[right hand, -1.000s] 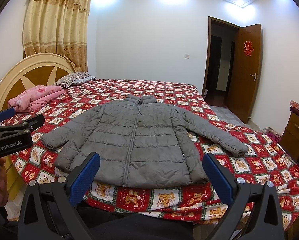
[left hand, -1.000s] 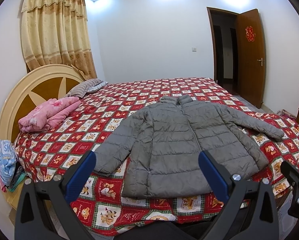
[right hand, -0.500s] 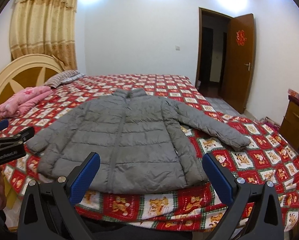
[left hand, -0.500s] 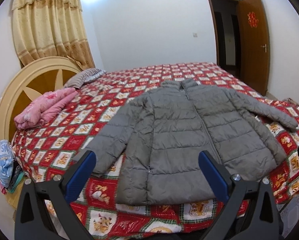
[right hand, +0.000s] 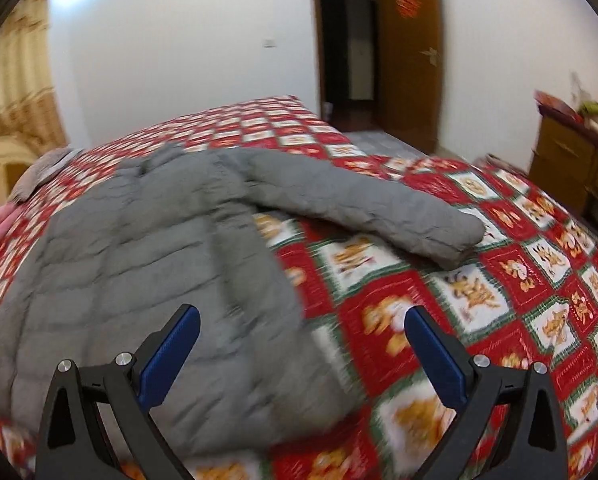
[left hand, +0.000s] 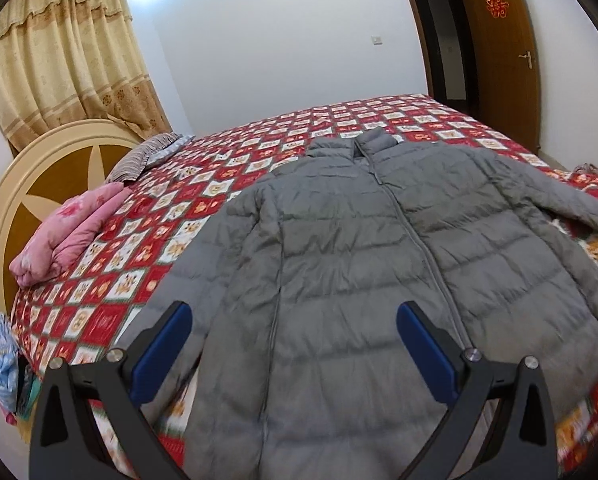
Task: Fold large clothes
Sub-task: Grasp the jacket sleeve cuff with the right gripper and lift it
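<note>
In the left wrist view, the grey puffer jacket (left hand: 363,264) lay flat and face up on the bed (left hand: 147,236), zipped, collar toward the far wall. The left gripper (left hand: 293,322) hung over the jacket's lower front, its jaws spread wide with nothing between them. A folded pink blanket (left hand: 65,236) sat near the headboard (left hand: 39,184).

In the right wrist view, blurred in places, the right gripper (right hand: 301,326) hovered above the jacket's (right hand: 147,264) side hem, its jaws parted and empty. One sleeve (right hand: 363,208) stretched out across the red patterned bedspread, away from the body. A wooden dresser (right hand: 575,168) stood beyond the bed (right hand: 515,280).
</note>
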Demonstrator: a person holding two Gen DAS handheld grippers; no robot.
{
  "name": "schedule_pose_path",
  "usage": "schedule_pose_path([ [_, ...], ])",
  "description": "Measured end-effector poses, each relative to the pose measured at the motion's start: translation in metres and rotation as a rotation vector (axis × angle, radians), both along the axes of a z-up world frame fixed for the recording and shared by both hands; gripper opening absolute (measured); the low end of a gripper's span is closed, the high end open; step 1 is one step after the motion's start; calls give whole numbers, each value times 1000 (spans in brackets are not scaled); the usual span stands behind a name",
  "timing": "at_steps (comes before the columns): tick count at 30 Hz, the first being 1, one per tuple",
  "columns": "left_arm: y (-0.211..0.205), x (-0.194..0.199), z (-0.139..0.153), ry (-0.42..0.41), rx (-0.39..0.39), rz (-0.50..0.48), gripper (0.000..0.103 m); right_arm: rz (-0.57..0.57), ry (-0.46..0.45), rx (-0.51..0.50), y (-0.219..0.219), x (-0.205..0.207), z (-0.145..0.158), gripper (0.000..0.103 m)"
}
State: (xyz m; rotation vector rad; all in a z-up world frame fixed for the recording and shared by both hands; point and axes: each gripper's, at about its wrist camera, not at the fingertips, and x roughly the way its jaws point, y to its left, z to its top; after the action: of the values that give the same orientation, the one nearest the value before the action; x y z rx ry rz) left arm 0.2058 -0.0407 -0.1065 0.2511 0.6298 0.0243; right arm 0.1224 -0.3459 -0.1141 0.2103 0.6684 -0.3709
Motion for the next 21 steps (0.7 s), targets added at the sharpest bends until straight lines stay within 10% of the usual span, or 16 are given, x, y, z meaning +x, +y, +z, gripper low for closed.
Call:
schedule_pose_path([
  [18,10,125,-42,77,10,144,103,-356,40,246,-166,74,-38,101],
  [21,15,133,-45,98,-1,152,103,-333,51,254,-167,82,-44,72],
])
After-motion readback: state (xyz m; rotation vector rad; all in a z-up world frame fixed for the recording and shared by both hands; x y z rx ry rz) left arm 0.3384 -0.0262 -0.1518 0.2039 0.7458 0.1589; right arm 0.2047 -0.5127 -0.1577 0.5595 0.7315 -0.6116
